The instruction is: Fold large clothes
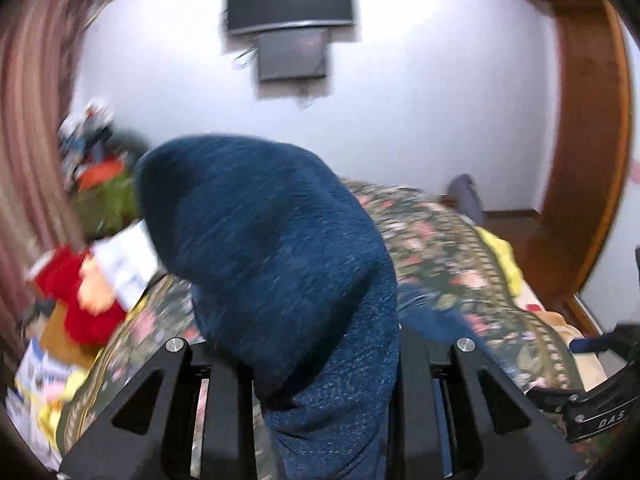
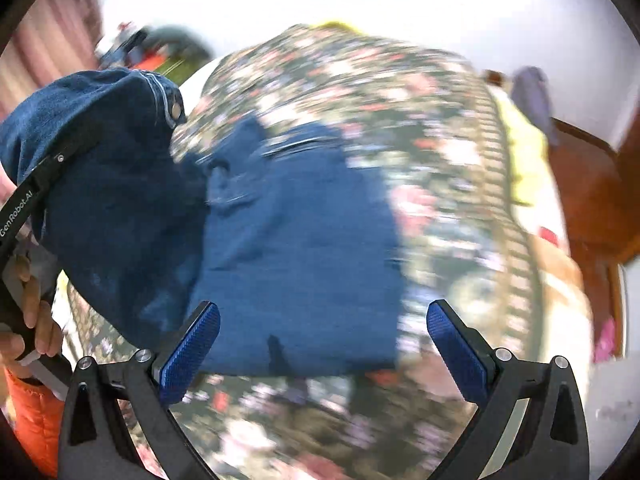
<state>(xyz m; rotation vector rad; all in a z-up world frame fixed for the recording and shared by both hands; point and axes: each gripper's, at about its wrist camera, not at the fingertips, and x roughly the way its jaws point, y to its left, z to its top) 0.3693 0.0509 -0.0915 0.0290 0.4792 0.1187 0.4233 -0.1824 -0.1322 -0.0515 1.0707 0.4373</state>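
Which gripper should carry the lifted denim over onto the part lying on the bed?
Left, probably. The left gripper is shut on the blue denim garment, raised above the bedspread. The right gripper hangs open and holds nothing.

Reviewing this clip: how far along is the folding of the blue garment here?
Mid-fold. Done: part of the blue garment already lies flat on the floral bedspread. In hand: the left gripper is shut on a lifted portion of it. The right gripper is open, holding nothing. Left: laying that portion down and finishing.

Floral-covered bed (image 2: 420, 128) under blue garment (image 2: 296, 240).
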